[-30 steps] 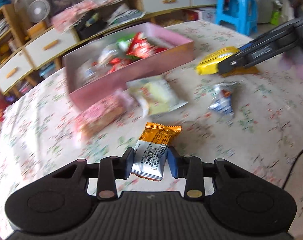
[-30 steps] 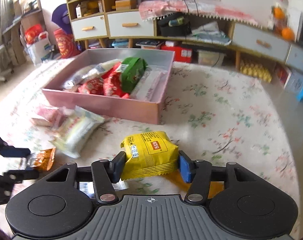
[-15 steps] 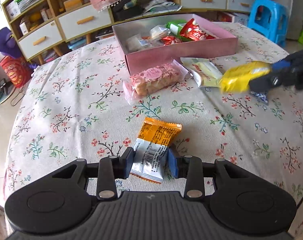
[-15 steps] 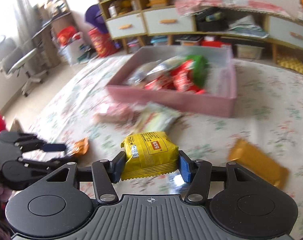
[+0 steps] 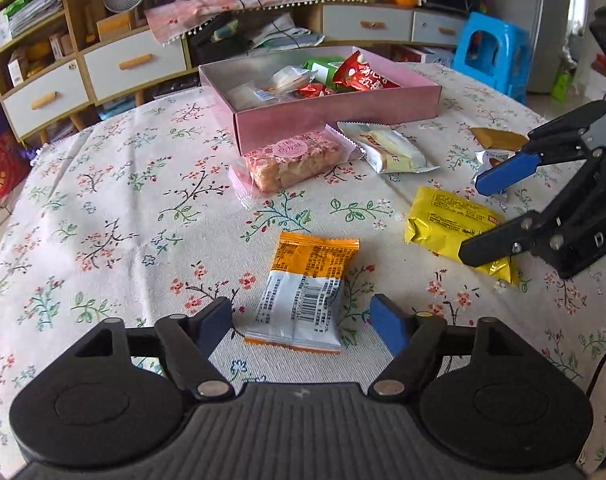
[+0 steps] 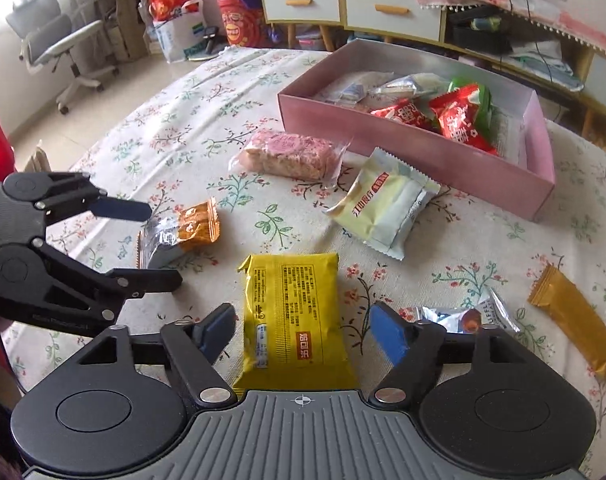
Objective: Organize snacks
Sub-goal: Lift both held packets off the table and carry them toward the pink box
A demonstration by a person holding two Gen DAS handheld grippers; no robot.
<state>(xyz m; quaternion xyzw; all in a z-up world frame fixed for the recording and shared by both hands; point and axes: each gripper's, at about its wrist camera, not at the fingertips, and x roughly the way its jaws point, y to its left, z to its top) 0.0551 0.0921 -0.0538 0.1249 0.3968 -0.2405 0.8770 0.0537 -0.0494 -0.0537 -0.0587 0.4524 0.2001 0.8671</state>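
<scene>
My left gripper [image 5: 303, 326] is open, its jaws apart on either side of an orange and silver snack packet [image 5: 307, 292] that lies flat on the table. My right gripper [image 6: 301, 332] is open around a yellow snack packet [image 6: 291, 312] lying on the cloth. The pink box [image 5: 343, 110] at the back holds several snacks; it also shows in the right wrist view [image 6: 423, 152]. In the left wrist view the right gripper [image 5: 491, 216] stands over the yellow packet [image 5: 443, 220]. In the right wrist view the left gripper [image 6: 155, 244] stands by the orange packet [image 6: 183, 234].
Loose on the floral tablecloth [image 5: 103, 200] lie a pink rice-crisp bar [image 5: 293, 160], a pale green and white packet [image 5: 387, 148], a gold bar [image 6: 575, 320] and a small silver packet [image 6: 467, 316]. Drawers and shelves stand behind the table; a blue stool [image 5: 491, 56] stands at the right.
Both grippers have opened and let go of their packets, which now lie on the table. The yellow packet came down near the orange one.
</scene>
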